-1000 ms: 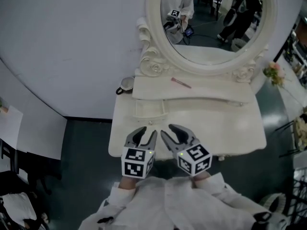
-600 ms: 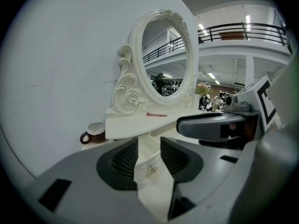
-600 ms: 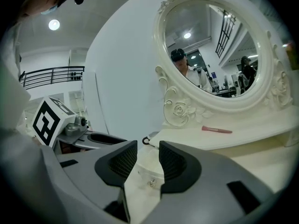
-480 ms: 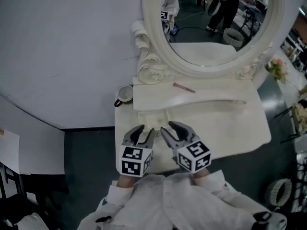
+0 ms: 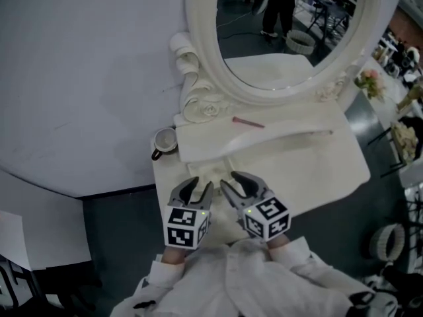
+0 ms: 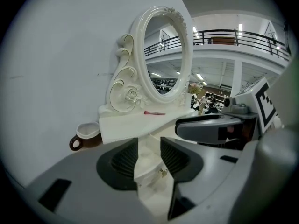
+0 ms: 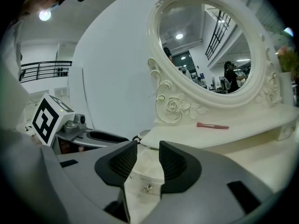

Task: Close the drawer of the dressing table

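Observation:
The white dressing table [image 5: 317, 167] stands against a curved wall under an oval mirror [image 5: 284, 25]. Its small drawer [image 5: 213, 170] at the left sticks out from under the raised shelf. The drawer's front with a little metal knob [image 6: 163, 172] shows between and beyond the jaws in both gripper views [image 7: 148, 188]. My left gripper [image 5: 195, 187] and right gripper [image 5: 234, 183] hover side by side just before the drawer front. Both are open with nothing held. The gap of the left gripper [image 6: 149, 143] and of the right gripper [image 7: 148, 149] frames the drawer.
A brown-and-white mug [image 5: 164, 140] stands at the table's left end beside the shelf. A thin pink stick [image 5: 248, 122] lies on the shelf below the mirror. Flowers [image 5: 367, 81] stand at the far right. Dark floor surrounds the table.
Both grippers have moved forward together toward the drawer front, and the table now lies closer under them. Their jaws keep the same gap. The drawer still sticks out.

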The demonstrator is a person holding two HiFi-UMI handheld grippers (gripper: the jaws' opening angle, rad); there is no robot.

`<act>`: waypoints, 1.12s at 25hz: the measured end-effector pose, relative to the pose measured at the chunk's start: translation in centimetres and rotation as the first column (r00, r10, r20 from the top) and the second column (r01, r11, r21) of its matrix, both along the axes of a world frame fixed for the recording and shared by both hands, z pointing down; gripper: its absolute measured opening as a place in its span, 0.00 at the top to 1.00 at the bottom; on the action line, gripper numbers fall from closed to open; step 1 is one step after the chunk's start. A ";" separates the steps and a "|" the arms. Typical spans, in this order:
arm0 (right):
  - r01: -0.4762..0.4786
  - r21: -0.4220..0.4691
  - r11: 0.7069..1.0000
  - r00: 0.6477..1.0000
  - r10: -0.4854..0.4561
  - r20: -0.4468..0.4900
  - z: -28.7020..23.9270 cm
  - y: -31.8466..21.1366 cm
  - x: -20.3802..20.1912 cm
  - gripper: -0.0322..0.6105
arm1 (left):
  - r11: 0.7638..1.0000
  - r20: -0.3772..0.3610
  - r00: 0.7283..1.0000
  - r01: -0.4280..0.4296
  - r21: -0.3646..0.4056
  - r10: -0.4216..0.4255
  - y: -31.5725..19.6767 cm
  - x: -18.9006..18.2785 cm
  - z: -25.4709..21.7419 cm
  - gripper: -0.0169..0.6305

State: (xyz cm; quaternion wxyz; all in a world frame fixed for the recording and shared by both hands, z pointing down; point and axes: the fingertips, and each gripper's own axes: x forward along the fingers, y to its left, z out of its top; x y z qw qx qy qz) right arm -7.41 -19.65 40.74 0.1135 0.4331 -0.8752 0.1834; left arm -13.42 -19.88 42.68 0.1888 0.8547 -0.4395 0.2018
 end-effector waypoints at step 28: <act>0.089 -0.113 0.990 0.992 -0.098 -0.077 2.7 1.0 0.3 0.72 | 0.994 0.017 1.000 -0.011 -0.109 0.013 1.7 -1.6 4.1 0.69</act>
